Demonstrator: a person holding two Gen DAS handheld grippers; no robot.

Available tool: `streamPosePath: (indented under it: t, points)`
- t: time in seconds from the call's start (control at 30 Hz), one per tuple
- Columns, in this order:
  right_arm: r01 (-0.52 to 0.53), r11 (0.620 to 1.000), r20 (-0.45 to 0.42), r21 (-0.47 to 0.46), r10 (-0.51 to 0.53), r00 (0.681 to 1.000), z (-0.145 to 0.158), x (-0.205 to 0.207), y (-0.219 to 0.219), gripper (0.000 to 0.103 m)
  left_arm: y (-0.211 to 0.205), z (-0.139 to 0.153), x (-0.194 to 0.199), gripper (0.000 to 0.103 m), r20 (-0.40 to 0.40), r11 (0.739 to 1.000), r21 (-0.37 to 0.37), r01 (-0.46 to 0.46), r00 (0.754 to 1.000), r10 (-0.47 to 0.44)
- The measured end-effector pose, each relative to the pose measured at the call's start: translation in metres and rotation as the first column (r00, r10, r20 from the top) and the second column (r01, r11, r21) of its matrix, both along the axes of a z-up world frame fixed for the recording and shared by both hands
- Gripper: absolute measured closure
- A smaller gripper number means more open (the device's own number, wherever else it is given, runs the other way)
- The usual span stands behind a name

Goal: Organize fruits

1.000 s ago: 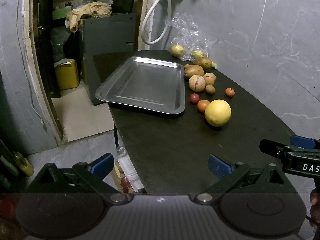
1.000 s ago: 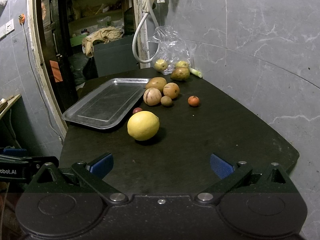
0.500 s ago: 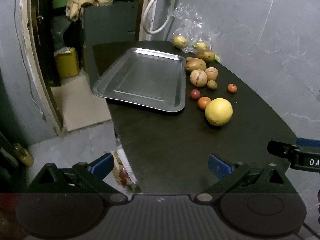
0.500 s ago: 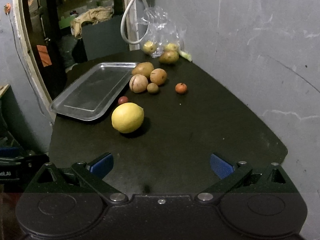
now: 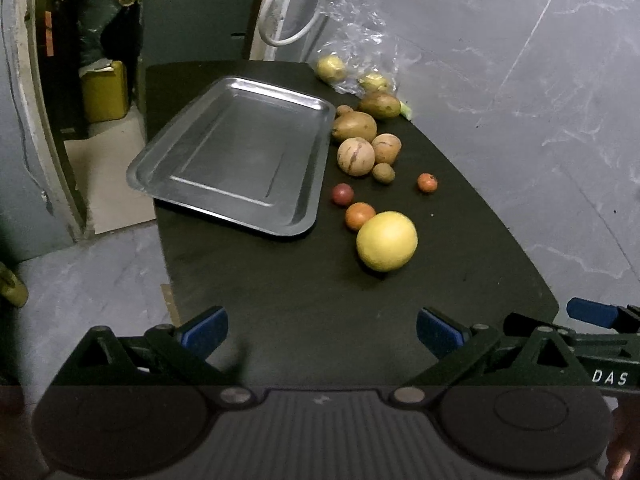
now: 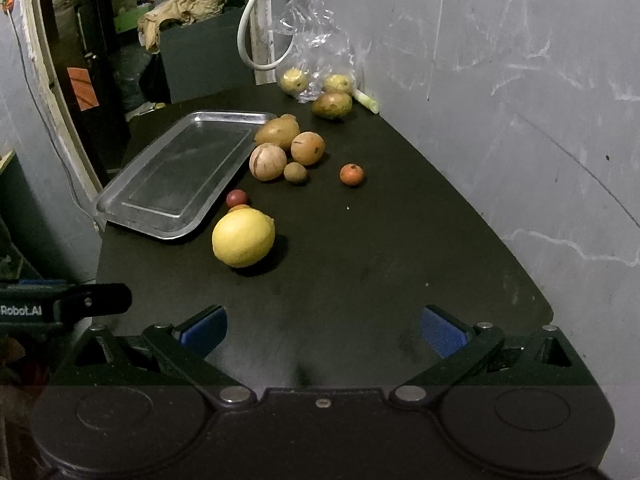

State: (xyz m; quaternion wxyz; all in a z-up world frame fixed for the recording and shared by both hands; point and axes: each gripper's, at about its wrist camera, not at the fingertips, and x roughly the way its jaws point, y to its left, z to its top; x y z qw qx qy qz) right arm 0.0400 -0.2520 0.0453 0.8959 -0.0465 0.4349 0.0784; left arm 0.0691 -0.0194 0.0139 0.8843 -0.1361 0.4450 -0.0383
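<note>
Here, smooth round yellow fruit (image 5: 386, 241) beside shiny tray (image 5: 236, 156).

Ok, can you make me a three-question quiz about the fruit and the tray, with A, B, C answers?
1. Where does the big yellow fruit lie?
A. in the tray
B. on the table beside the tray
C. in the plastic bag

2. What colour are the gripper pads?
A. blue
B. red
C. white

3. What is in the tray?
A. all the fruit
B. one orange
C. nothing

Answers:
1. B, it sits on the dark table past the tray's corner.
2. A, blue pads show on both open grippers.
3. C, only bare metal shows inside.
</note>
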Motion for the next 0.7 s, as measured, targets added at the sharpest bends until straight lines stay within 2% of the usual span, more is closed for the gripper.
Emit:
streamPosePath:
  t: [0.37,0.7]
  points:
    - [-0.027,1.000,-0.015,0.003,0.027,1.000,0.000,0.033,-0.006,0.001,-0.007,-0.002,0.031,0.001,-0.040,0.998,0.024,-0.049,0.998,0.050]
    - [-0.108,0.994,-0.046,0.029,0.110,0.993,-0.010,0.069,0.003,0.000,-0.007,-0.006,0.063,0.001,-0.102,0.986,0.124,-0.107,0.988,0.120]
